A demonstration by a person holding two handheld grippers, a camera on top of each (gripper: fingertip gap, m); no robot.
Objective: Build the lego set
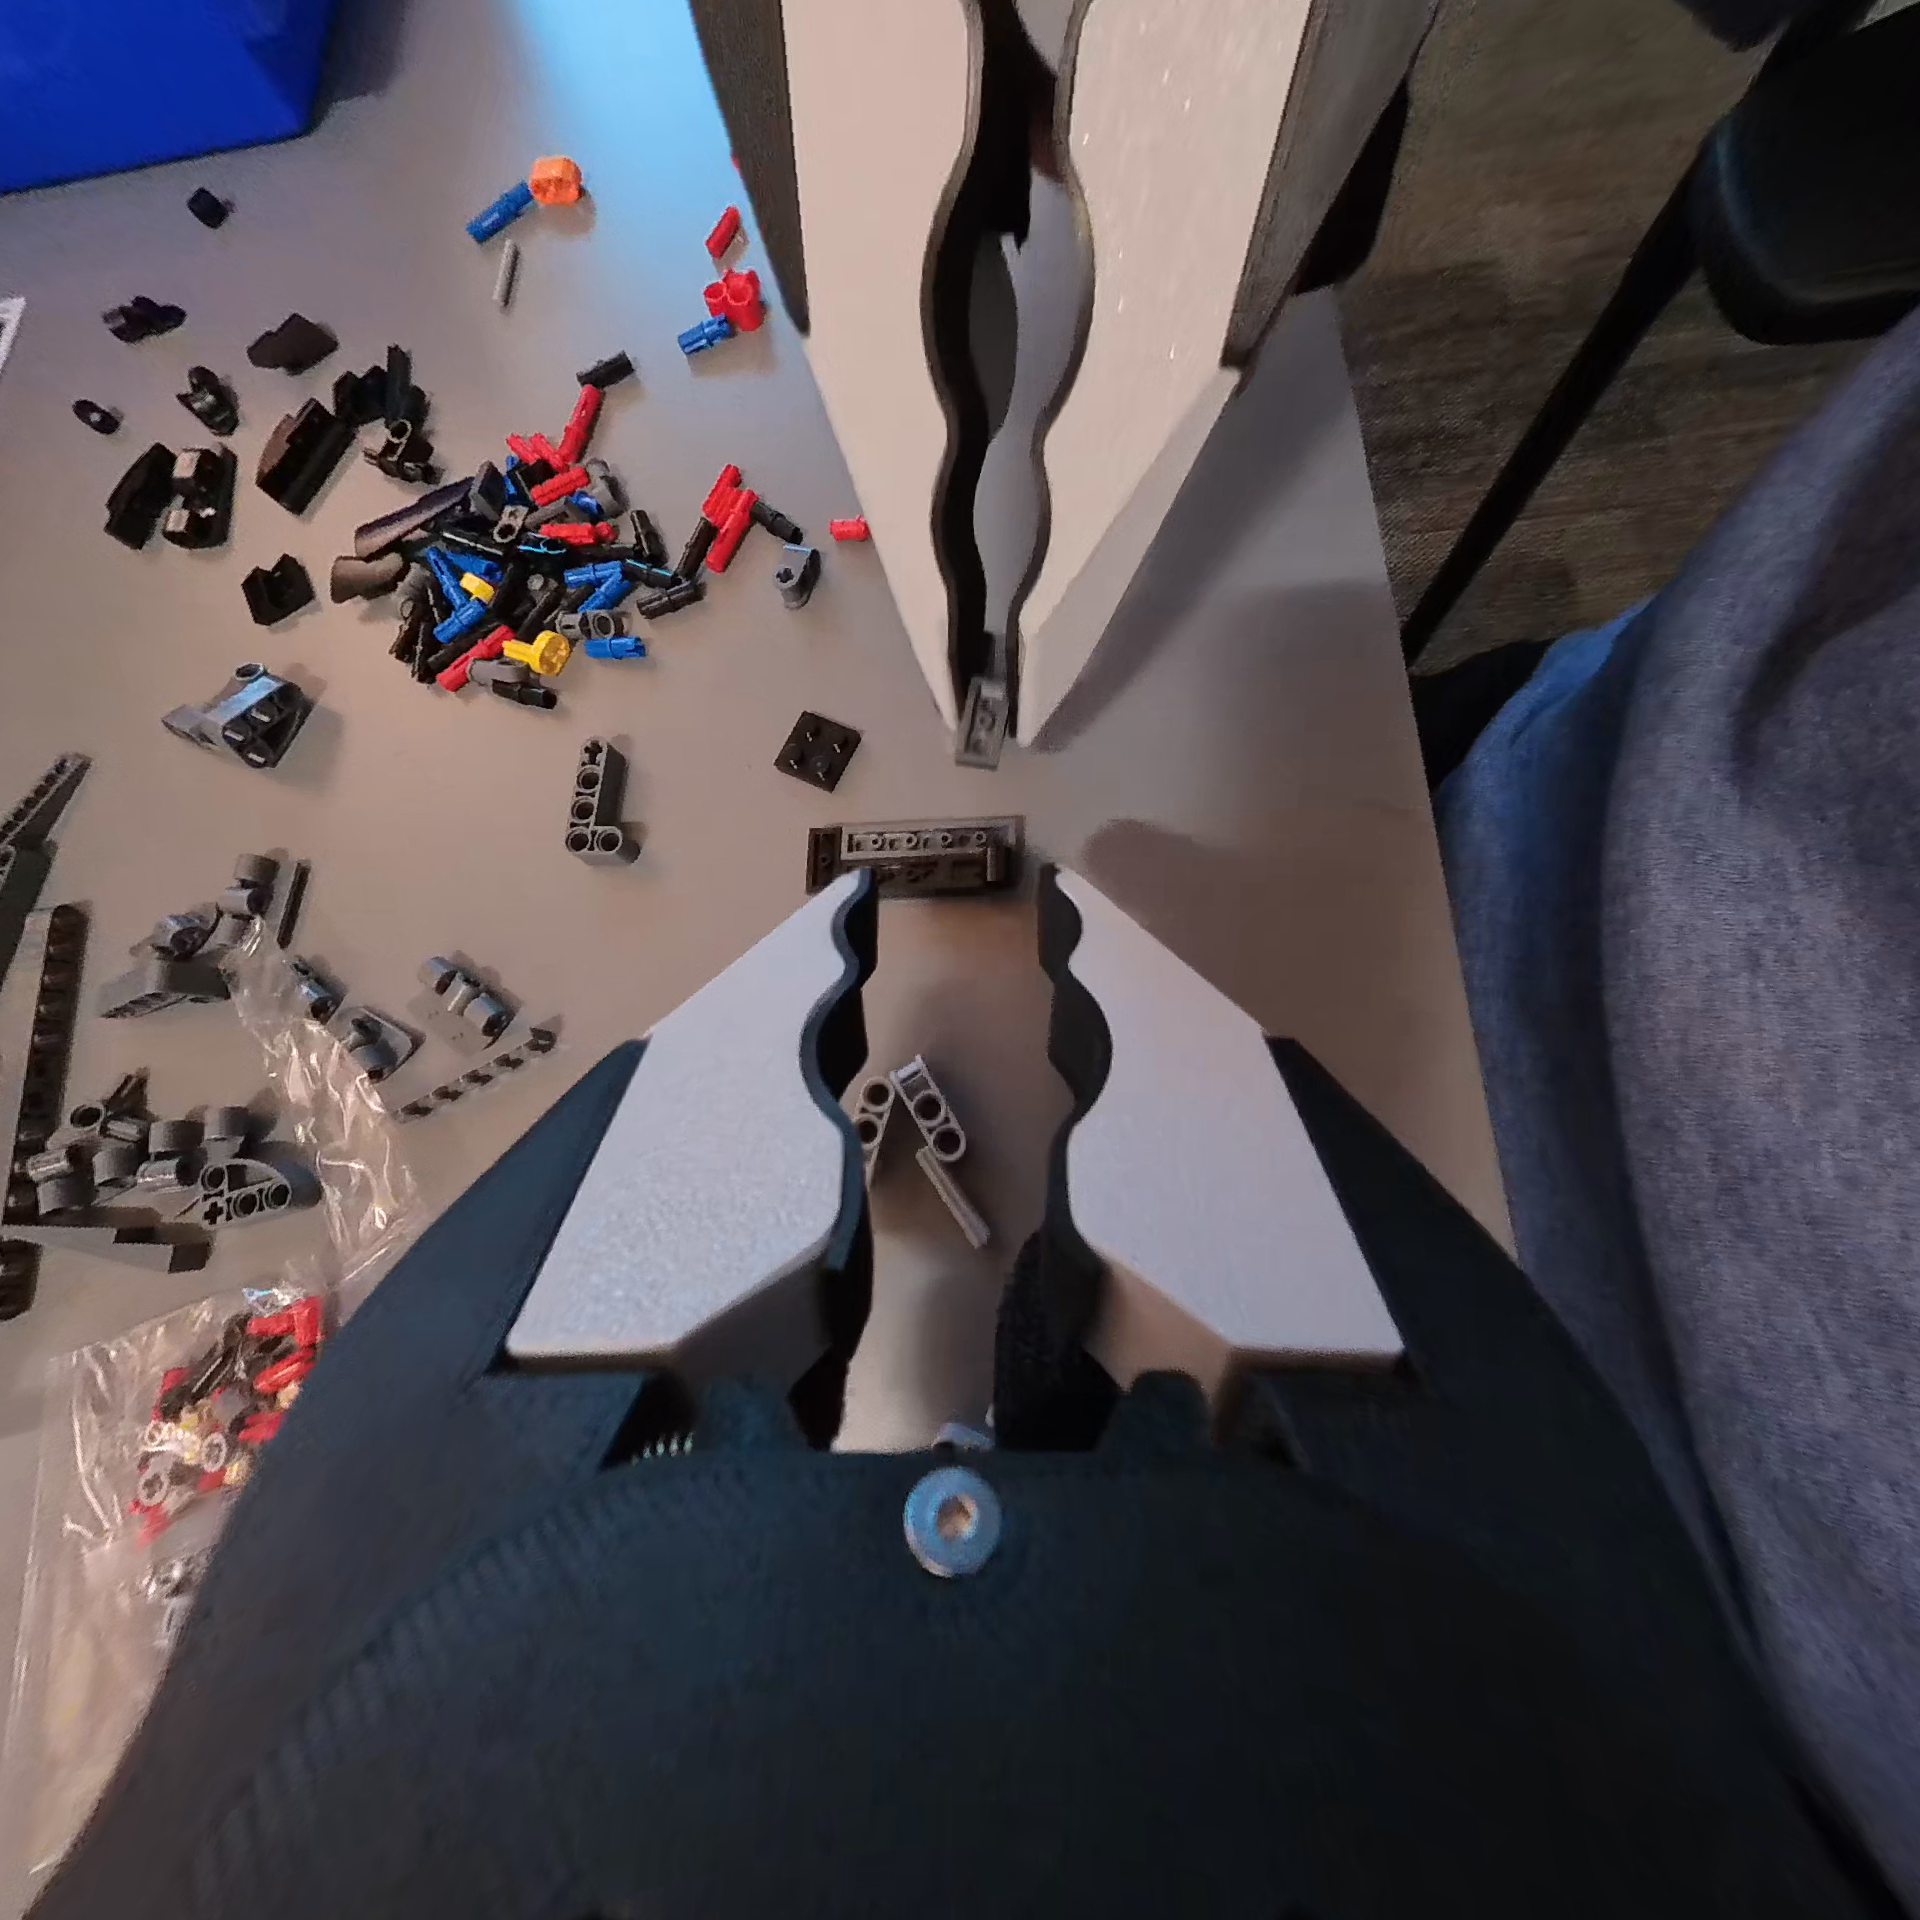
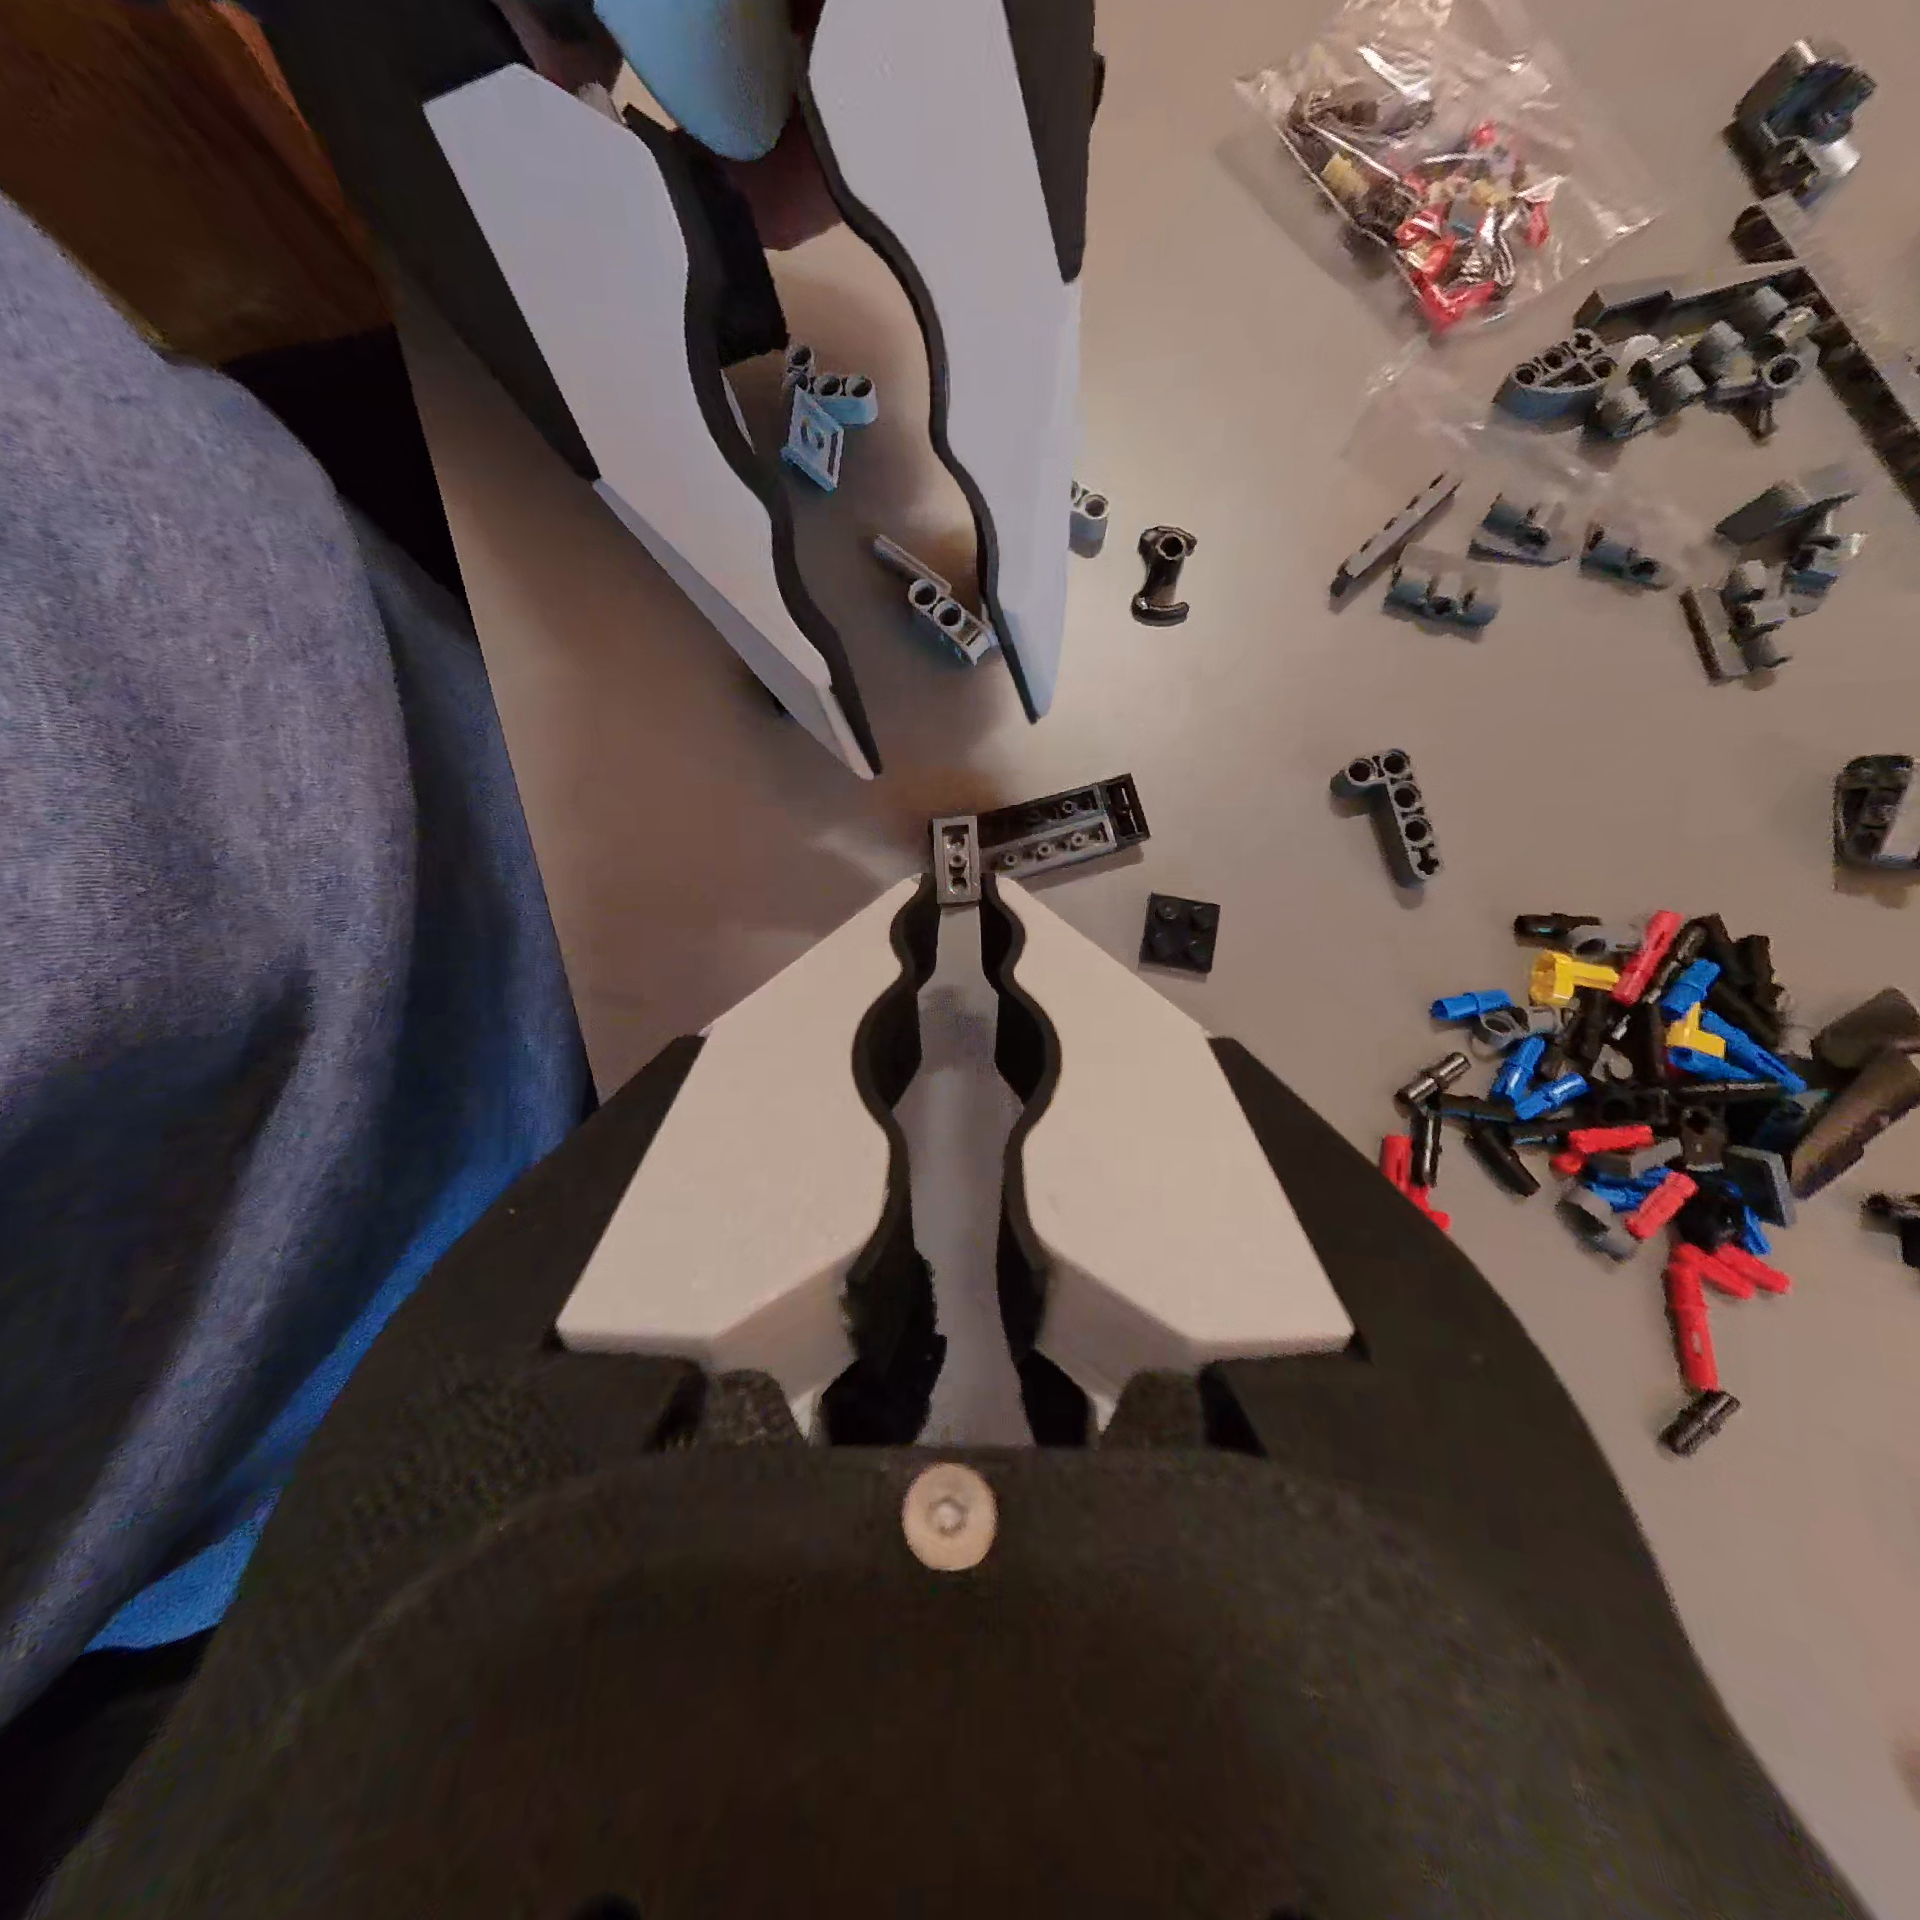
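Soft, even indoor light falls on the grey table point(image 1: 644, 914), which looks cool in the left wrist view and warmer, beige in the right wrist view. Beside the heap of coloured pins point(image 1: 540, 561) shadows are short and faint. A pale blue glare sits on the table past that heap, at the top edge. Wide-angle bending stretches both pictures' edges. The clear bags point(image 2: 1423, 177) glint; the gripper bodies nearest each lens are dark and slightly soft.

Right gripper point(image 2: 958, 883) — fingertips closed on a small grey plate point(image 2: 957, 860), touching the end of a black plate point(image 2: 1065, 828) near the table's point(image 2: 1351, 1662) edge; left gripper point(image 2: 951, 743) opposite, jaws apart.
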